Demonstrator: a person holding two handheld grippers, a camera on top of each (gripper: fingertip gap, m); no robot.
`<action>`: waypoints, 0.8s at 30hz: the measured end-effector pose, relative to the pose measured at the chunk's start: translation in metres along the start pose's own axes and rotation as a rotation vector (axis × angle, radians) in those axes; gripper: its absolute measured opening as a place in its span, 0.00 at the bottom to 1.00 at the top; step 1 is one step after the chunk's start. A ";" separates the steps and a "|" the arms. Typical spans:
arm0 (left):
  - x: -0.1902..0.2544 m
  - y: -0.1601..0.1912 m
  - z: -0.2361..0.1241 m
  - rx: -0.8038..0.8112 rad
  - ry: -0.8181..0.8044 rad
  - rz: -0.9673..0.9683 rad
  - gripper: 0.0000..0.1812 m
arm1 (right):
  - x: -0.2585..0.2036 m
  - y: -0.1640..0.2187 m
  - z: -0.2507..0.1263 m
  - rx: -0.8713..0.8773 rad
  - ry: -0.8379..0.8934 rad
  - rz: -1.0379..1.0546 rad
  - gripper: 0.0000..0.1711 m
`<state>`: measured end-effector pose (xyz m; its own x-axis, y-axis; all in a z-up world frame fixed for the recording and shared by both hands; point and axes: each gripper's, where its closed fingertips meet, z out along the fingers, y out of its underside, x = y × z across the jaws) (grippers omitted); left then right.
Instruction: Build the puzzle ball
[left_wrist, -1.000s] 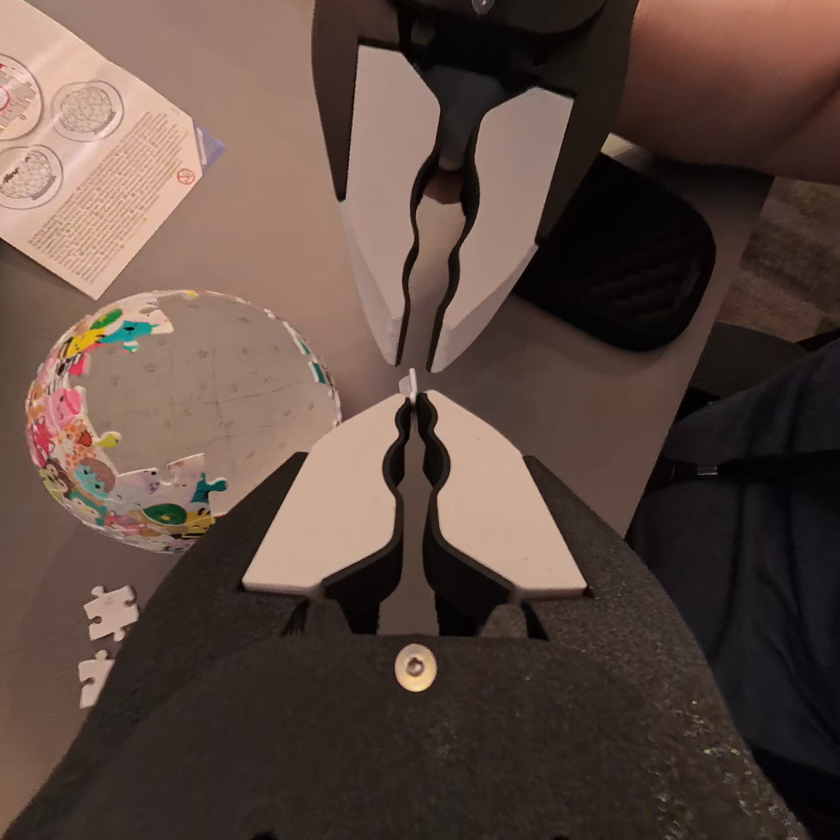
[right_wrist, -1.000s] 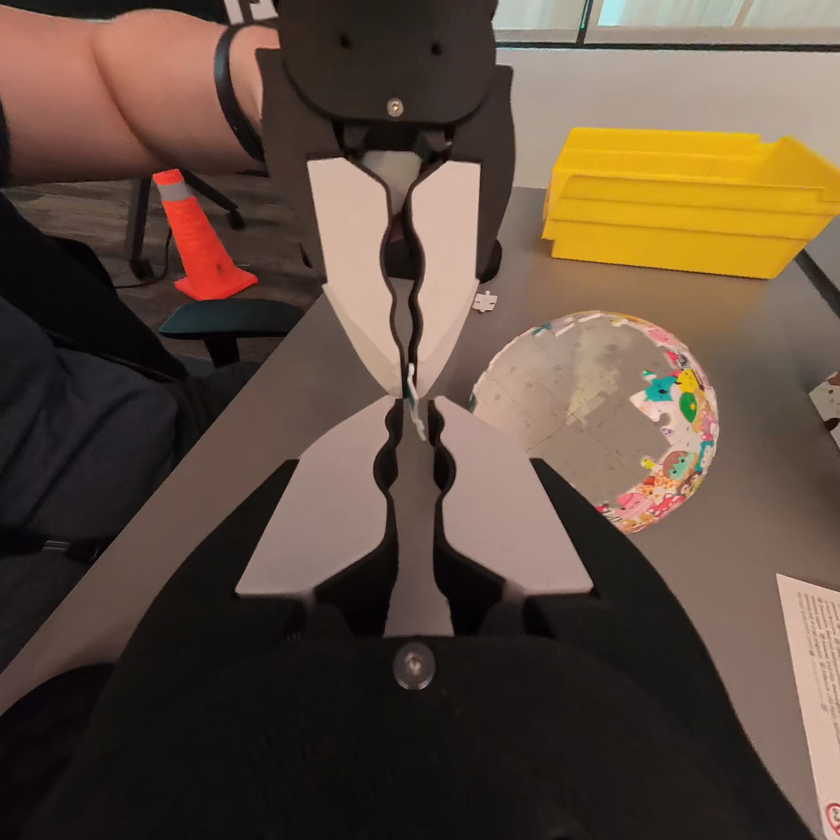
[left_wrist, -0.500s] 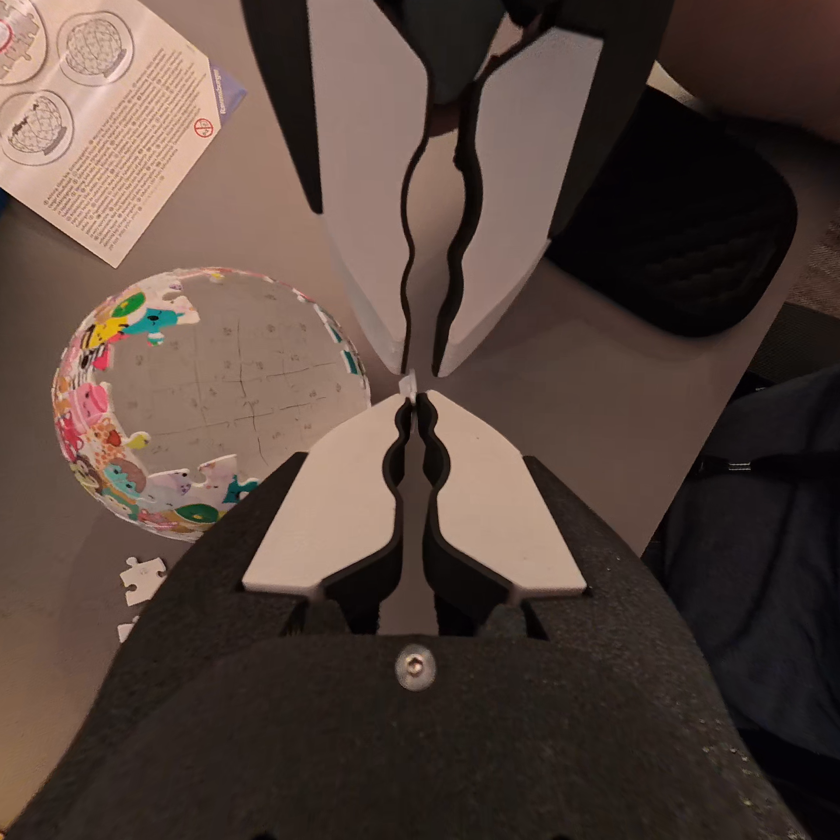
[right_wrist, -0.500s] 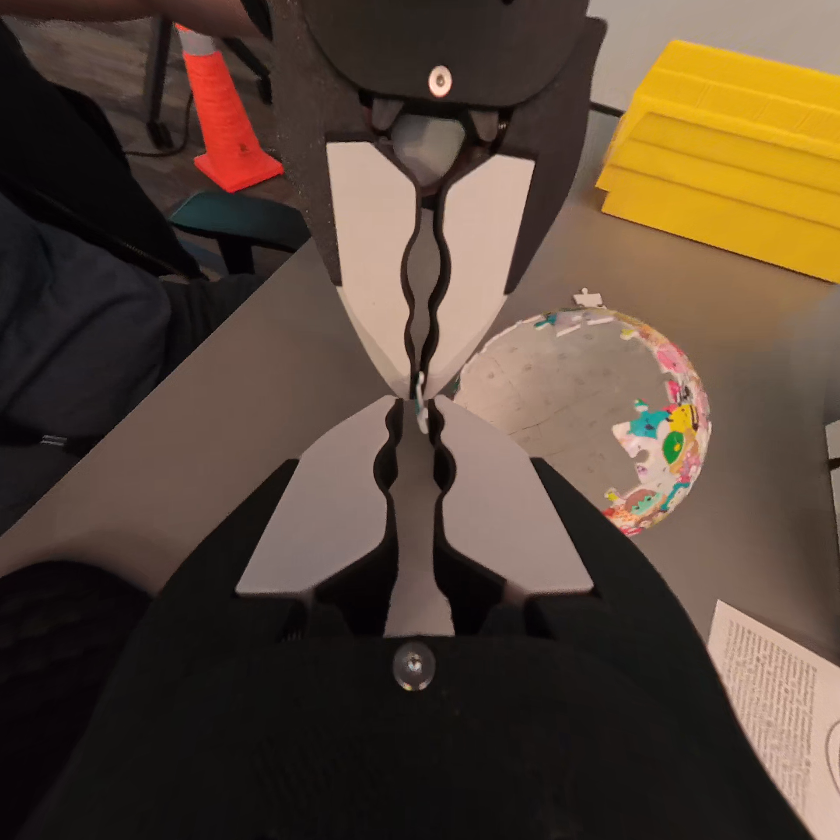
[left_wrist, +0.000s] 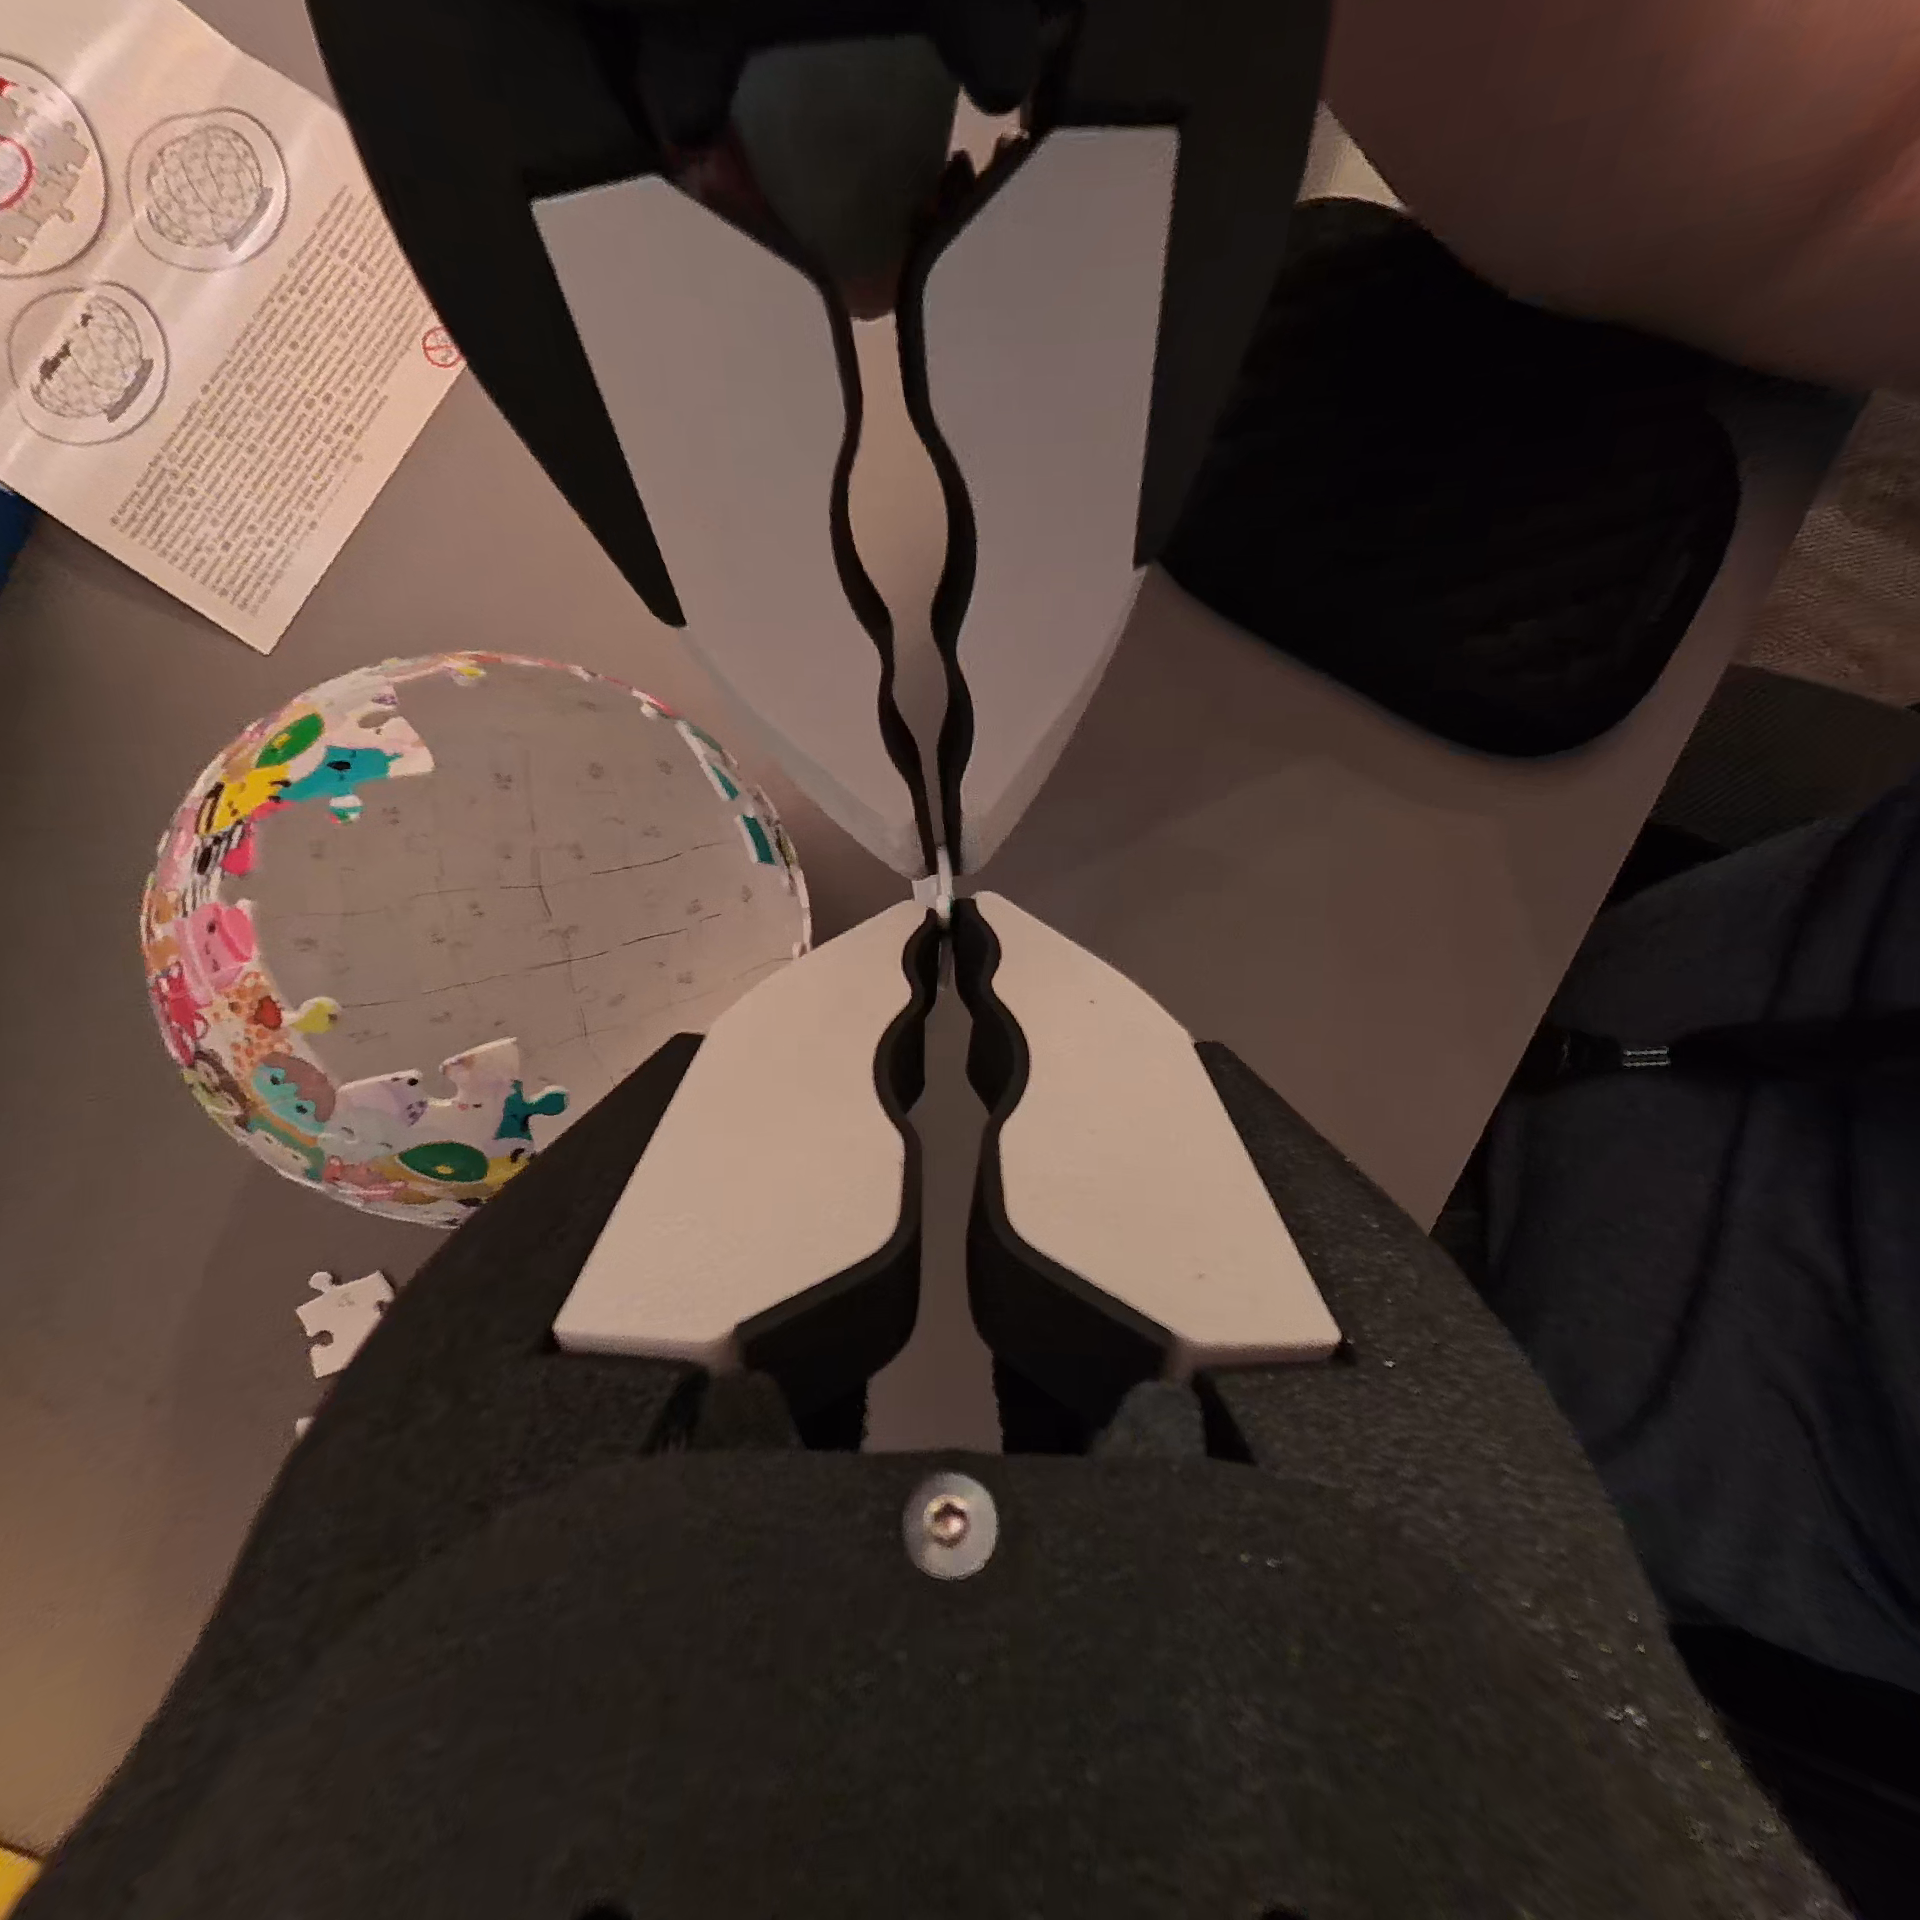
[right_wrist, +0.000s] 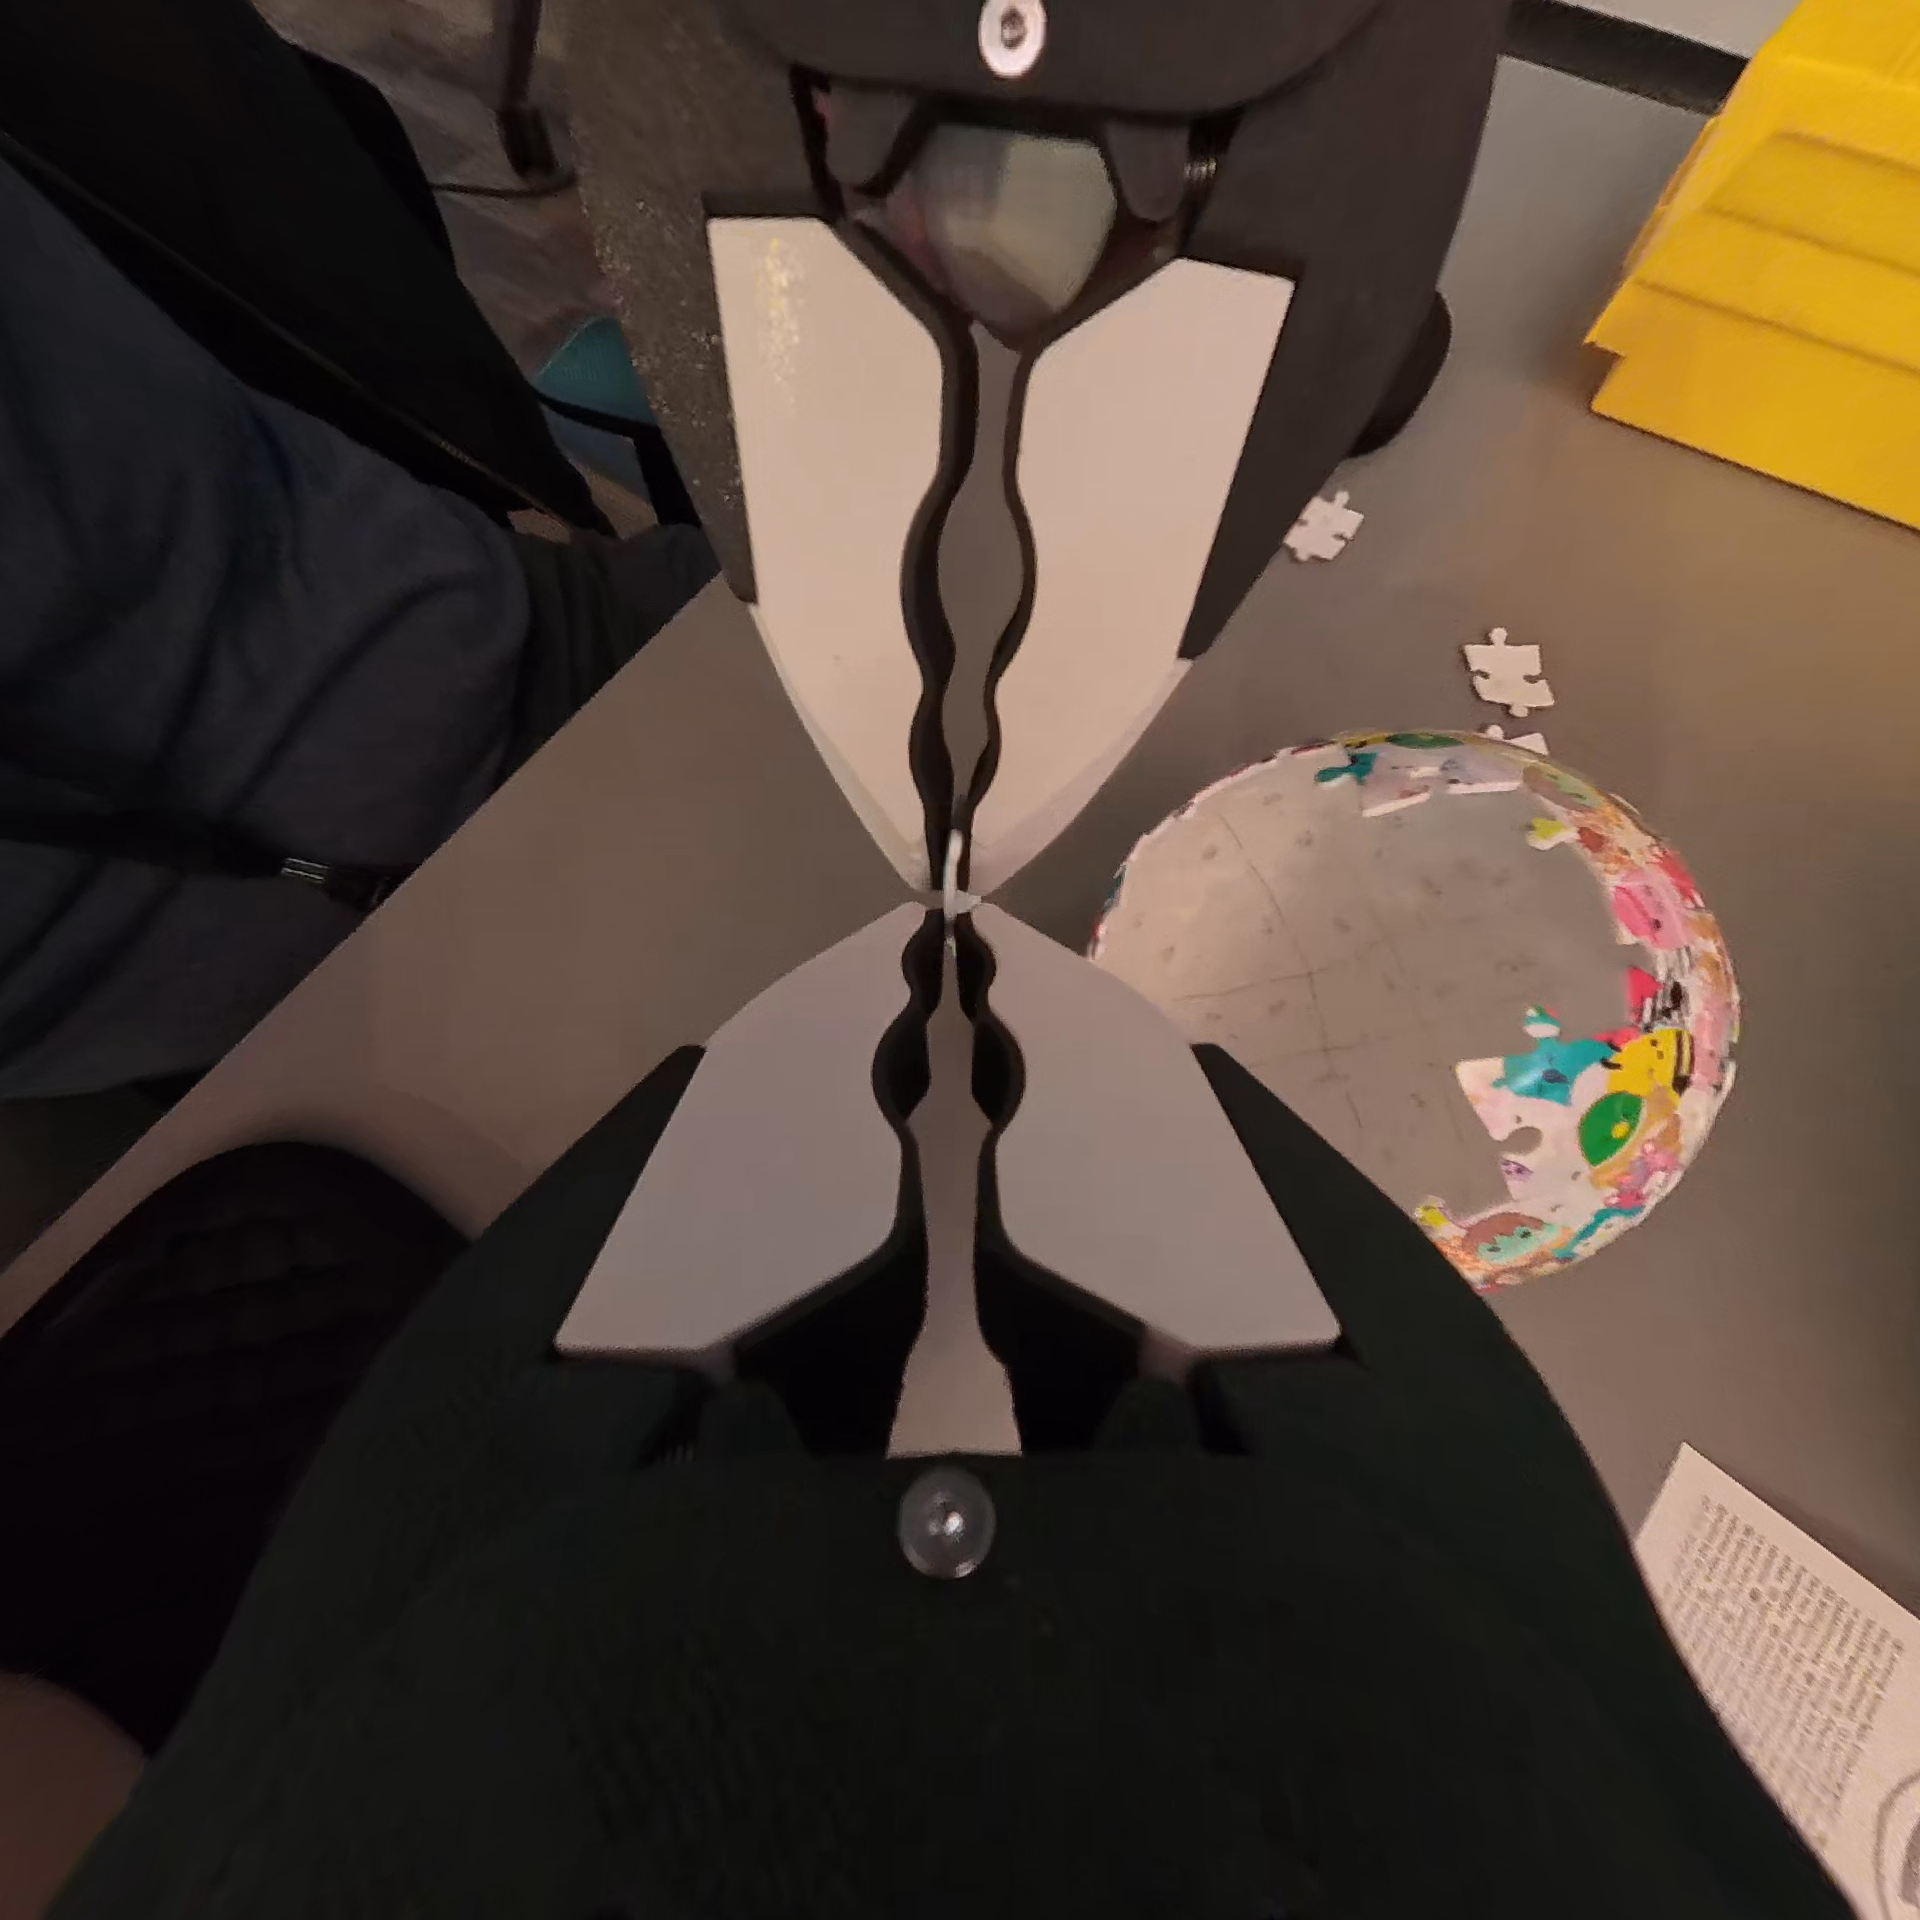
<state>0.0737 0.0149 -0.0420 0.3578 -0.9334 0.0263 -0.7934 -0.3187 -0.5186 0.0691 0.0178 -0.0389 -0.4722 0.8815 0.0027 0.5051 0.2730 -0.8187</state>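
The left gripper (left_wrist: 940, 920) and right gripper (right_wrist: 951, 925) were clenched tip to tip on one small puzzle piece (right_wrist: 954, 868), probably for a handover. The half-built puzzle ball (left_wrist: 473, 935) was left on the tabletop (left_wrist: 1226, 883), near its front edge.

Half-built puzzle ball (left_wrist: 468, 935) lies open-side up; white piece (left_wrist: 940, 896) pinched edge-on.

Dim, warm indoor light — soft shadows, wide-angle bending, blurred edges.
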 end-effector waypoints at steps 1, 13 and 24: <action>0.000 0.000 -0.002 0.014 -0.002 -0.010 0.02 | 0.000 -0.001 -0.001 0.017 -0.005 -0.003 0.02; 0.005 -0.006 -0.005 0.350 0.016 -0.072 0.02 | -0.005 -0.014 -0.011 0.135 -0.062 0.032 0.02; -0.003 -0.005 -0.001 0.322 -0.037 -0.064 0.02 | 0.008 -0.026 -0.020 -0.049 -0.097 0.029 0.05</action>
<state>0.0757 0.0193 -0.0386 0.4242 -0.9048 0.0390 -0.5744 -0.3020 -0.7608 0.0670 0.0254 -0.0060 -0.5230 0.8487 -0.0784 0.5534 0.2682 -0.7885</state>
